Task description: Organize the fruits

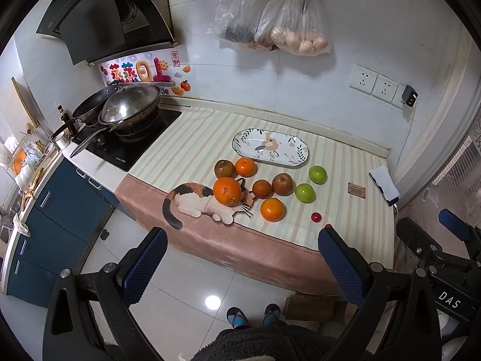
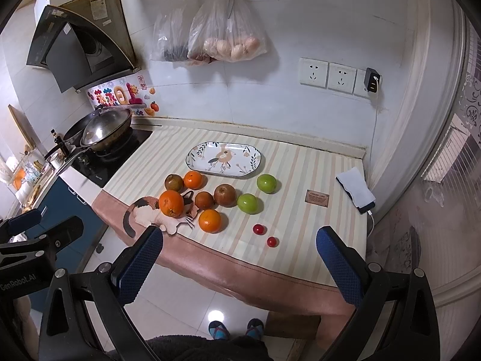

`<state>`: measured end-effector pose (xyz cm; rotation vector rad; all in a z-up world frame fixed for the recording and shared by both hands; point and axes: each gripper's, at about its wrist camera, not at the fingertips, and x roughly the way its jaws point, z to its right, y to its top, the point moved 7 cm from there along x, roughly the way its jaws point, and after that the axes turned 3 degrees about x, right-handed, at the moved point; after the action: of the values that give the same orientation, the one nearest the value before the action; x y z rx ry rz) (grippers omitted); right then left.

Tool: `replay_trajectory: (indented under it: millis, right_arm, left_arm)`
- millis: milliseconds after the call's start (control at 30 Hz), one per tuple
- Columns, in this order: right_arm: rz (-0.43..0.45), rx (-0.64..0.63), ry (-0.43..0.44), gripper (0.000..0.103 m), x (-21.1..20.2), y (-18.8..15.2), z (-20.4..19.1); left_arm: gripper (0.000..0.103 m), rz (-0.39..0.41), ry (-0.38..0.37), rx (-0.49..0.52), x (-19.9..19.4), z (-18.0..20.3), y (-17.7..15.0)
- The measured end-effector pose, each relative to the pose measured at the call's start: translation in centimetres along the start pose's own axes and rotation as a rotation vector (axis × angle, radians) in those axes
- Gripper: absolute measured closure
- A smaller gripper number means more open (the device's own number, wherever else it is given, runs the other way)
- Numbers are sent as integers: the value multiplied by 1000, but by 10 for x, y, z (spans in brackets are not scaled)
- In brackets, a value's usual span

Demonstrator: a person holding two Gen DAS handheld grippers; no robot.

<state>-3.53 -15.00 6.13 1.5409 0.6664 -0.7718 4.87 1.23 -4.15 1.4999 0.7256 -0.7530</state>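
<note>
Floral ceramic plate [image 2: 223, 159] holds nothing, toward worktop's back edge | fruits [image 2: 210, 201] loose before it | my left gripper [image 1: 242, 267], right gripper [image 2: 239, 266] gape wide

From my remote view, the plate [image 2: 224, 160] lies at 12 o'clock on the counter [image 2: 300, 180], behind the fruit cluster [image 2: 210, 201]. The stove [image 2: 111, 153] sits at 10 o'clock, bearing a wok [image 2: 103, 131]. The phone [image 2: 356, 194] rests at 2 o'clock against the wall. Two small fruits [image 2: 264, 234] lie nearest the counter's front edge, right of the cat-shaped mat [image 2: 156, 213].
</note>
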Motion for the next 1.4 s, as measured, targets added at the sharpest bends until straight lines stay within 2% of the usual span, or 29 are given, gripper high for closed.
replay_trajectory:
  millis: [1200, 1400]
  right_arm:
    - [24, 12, 15, 0, -9, 11, 6]
    - [26, 47, 31, 0, -2, 16, 14]
  left_arm:
    - [0, 17, 2, -1, -7, -5, -7]
    - [0, 18, 17, -25, -3, -10, -1]
